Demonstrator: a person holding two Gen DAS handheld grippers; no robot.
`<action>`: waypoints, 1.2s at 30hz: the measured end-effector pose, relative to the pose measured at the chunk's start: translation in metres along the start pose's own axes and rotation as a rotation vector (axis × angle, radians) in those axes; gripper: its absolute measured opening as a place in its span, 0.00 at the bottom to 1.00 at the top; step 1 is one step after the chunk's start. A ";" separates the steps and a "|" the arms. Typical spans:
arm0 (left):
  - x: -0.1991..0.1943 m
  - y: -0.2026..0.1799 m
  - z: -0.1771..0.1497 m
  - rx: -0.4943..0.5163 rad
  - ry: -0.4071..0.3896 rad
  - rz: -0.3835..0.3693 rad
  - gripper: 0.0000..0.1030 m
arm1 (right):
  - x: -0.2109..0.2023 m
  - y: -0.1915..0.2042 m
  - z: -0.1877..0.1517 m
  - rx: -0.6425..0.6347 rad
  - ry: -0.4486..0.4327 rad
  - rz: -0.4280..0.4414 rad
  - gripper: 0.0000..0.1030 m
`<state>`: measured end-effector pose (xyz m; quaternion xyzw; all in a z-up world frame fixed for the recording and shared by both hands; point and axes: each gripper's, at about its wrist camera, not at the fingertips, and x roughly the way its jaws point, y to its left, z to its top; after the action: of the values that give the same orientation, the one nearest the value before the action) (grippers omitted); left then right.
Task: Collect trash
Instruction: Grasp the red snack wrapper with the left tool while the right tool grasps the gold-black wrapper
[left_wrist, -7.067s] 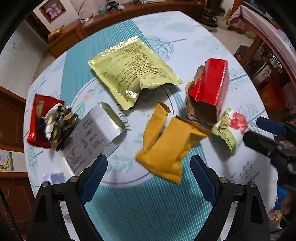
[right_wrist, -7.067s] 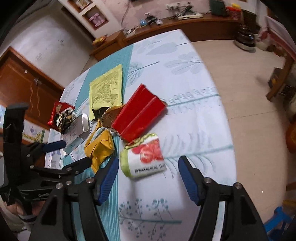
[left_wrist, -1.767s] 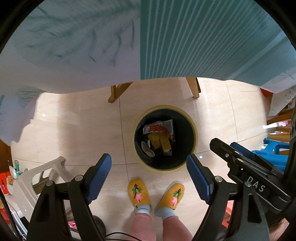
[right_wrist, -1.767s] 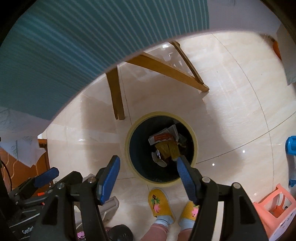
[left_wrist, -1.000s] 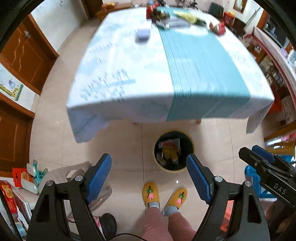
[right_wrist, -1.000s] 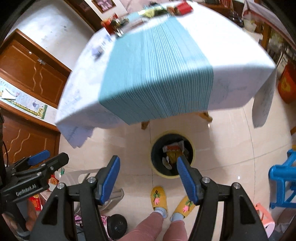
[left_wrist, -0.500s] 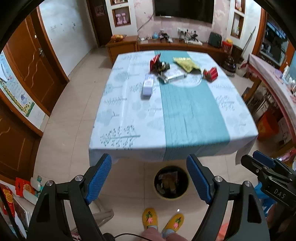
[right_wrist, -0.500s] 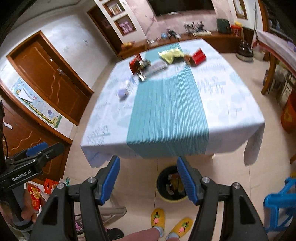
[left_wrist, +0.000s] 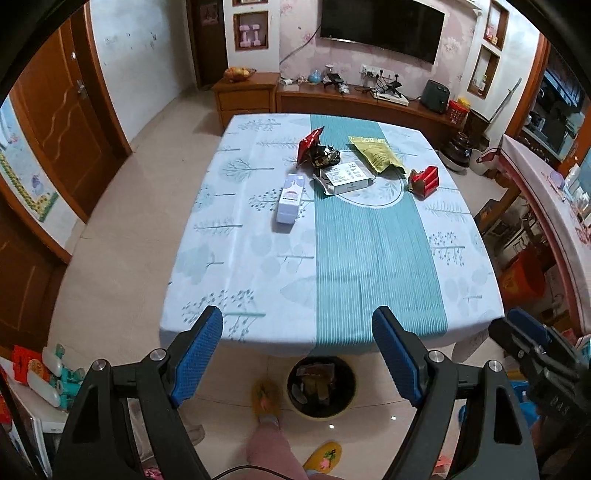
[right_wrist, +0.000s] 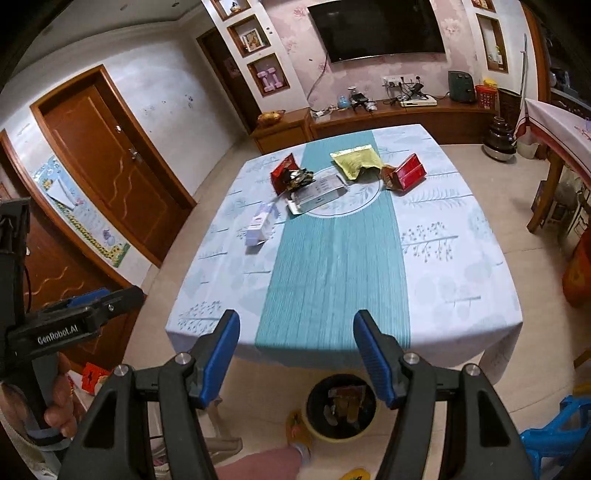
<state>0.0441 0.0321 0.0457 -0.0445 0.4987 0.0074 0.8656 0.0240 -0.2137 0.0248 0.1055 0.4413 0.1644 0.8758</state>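
Note:
Trash lies at the far end of the cloth-covered table (left_wrist: 258, 258): a red wrapper (left_wrist: 308, 146) with a dark crumpled wrapper (left_wrist: 327, 155), a flat white box (left_wrist: 347, 177), a yellow-green pouch (left_wrist: 375, 155), a red box (left_wrist: 424, 179) and a pale carton (left_wrist: 290, 199). The right wrist view shows the same pouch (right_wrist: 356, 160), red box (right_wrist: 408, 175) and carton (right_wrist: 260, 221). A dark bin (left_wrist: 299, 402) with wrappers inside stands on the floor under the near table edge. My left gripper (left_wrist: 295, 332) and right gripper (right_wrist: 297, 328) hang open and empty above that edge, far from the trash.
The person's foot in a yellow slipper (left_wrist: 264, 397) is beside the bin (right_wrist: 314, 406). A blue plastic stool (right_wrist: 554, 439) stands at the right, and a second covered table (right_wrist: 561, 118) further back. Wooden doors line the left wall and a sideboard (left_wrist: 369, 101) runs behind the table.
Both grippers have risen and tipped upward. The views swung from the bin on the floor to the whole table top. Both jaws stay wide and empty.

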 end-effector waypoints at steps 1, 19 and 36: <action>0.011 0.002 0.009 -0.004 0.013 -0.010 0.79 | 0.008 -0.001 0.006 -0.001 0.008 0.002 0.62; 0.210 0.018 0.228 0.188 0.155 -0.132 0.79 | 0.166 -0.007 0.118 0.264 0.062 -0.112 0.62; 0.362 -0.018 0.326 0.183 0.305 -0.173 0.67 | 0.288 -0.032 0.190 0.446 0.072 -0.176 0.62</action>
<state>0.5082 0.0298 -0.1029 -0.0089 0.6171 -0.1190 0.7778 0.3441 -0.1407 -0.0862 0.2516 0.5052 -0.0105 0.8254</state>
